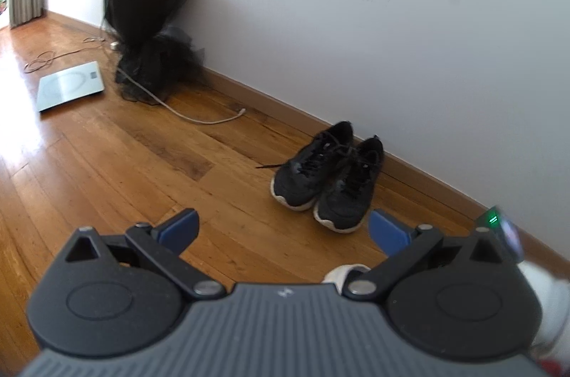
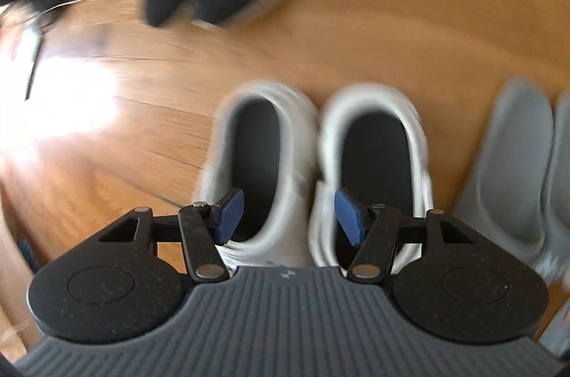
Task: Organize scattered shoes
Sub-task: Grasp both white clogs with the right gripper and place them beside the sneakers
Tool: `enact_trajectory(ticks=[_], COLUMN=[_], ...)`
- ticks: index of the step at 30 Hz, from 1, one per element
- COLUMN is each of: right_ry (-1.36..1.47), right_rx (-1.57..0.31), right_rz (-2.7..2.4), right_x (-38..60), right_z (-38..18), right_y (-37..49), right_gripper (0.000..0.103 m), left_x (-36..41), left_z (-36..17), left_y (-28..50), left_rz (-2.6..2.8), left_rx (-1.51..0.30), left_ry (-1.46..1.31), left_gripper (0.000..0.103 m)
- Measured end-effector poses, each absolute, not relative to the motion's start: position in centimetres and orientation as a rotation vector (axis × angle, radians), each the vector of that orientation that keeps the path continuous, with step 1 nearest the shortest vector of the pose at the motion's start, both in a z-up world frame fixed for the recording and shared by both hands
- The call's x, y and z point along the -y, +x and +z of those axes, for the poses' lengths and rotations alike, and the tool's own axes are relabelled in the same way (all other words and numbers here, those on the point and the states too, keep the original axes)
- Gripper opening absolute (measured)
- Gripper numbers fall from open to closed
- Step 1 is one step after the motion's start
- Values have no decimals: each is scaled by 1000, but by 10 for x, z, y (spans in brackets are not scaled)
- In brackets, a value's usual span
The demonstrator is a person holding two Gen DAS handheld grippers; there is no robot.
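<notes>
Wooden floor (image 1: pixel 107 163) beside white wall (image 1: pixel 356 21): black sneakers (image 1: pixel 326 177) paired, heels against the wall. Farther from the wall, white shoes (image 2: pixel 317 163) paired below right gripper (image 2: pixel 289 216), grey slippers (image 2: pixel 516 170) alongside. Both right and left gripper (image 1: pixel 283 227) spread, empty; either tidying complete or more pairing ahead.

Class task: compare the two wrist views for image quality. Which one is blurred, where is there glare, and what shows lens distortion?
Left wrist view: mostly sharp; the black shoes are crisp, the baseboard bows from fisheye distortion, and the floor is washed out at left. Right wrist view: motion blur smears the white shoes and grey slippers, and glare whitens the floor at left; only the right gripper is sharp.
</notes>
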State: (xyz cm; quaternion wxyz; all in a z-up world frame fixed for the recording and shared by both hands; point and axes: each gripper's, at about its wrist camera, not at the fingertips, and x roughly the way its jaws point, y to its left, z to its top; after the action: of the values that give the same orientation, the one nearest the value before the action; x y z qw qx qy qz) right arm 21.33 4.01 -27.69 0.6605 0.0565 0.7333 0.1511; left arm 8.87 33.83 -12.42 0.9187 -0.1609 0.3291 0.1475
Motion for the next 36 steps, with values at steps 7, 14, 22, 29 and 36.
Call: enact_trajectory(ticks=[7,14,22,29,36], right_ry=[7,4,147,87,144], right_rx=[-1653,-1649,-1534,-1413,-1381], right_rz=[331,305,144,42,58], right_x=[-59,-61,-41,-47,-48], right_z=[-294,-296,-296,-303,-296], right_y=[194,208,307,427,476], right_gripper=[56,22,22,22,22], left_x=[-339,-340,-319,-313,-303], left_z=[-135,-139,-138,-141,-143], left_y=[89,92,104,107,111], left_rz=[307,298,236,242,228], left_rx=[-731,-745,-749,-773,-789], left_ry=[-366,-367,-334,-321,-292], left_gripper=[103,103,103,103,103])
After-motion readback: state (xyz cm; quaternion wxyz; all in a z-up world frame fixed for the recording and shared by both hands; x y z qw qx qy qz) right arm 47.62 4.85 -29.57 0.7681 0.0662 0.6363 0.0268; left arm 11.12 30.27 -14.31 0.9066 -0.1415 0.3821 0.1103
